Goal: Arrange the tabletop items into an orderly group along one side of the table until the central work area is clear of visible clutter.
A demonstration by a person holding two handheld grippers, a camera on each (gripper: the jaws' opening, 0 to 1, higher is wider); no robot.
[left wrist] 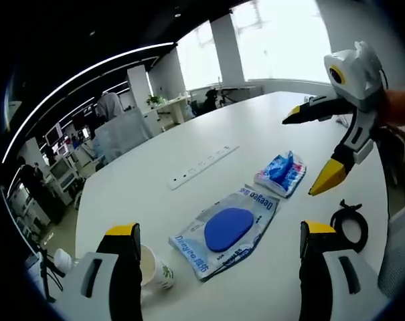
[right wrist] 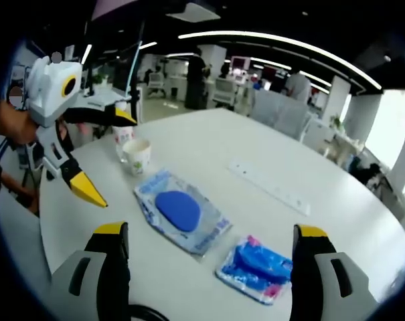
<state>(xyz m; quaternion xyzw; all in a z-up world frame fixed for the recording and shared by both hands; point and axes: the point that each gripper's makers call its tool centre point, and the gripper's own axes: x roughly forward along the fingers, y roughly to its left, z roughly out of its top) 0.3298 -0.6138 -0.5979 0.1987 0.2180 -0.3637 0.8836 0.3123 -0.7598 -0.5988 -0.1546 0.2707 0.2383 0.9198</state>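
On the white table [left wrist: 189,127] lies a clear pouch with a blue oval pad [left wrist: 225,231] [right wrist: 182,210], flat between the two grippers. A small blue-and-white packet [left wrist: 281,174] [right wrist: 256,267] lies beside it. A white paper cup [left wrist: 152,267] [right wrist: 136,157] stands upright near my left gripper's left jaw. My left gripper [left wrist: 219,229] [right wrist: 107,154] hovers open above the table, with nothing between its jaws. My right gripper [right wrist: 210,232] [left wrist: 309,148] faces it from the opposite side, also open and empty, held by a hand.
A long white power strip [left wrist: 202,166] [right wrist: 269,187] is set into the table's middle. A black ring [left wrist: 349,224] lies near the edge by the right gripper. A second cup [right wrist: 122,134] stands behind the first. Office desks and people are beyond the table.
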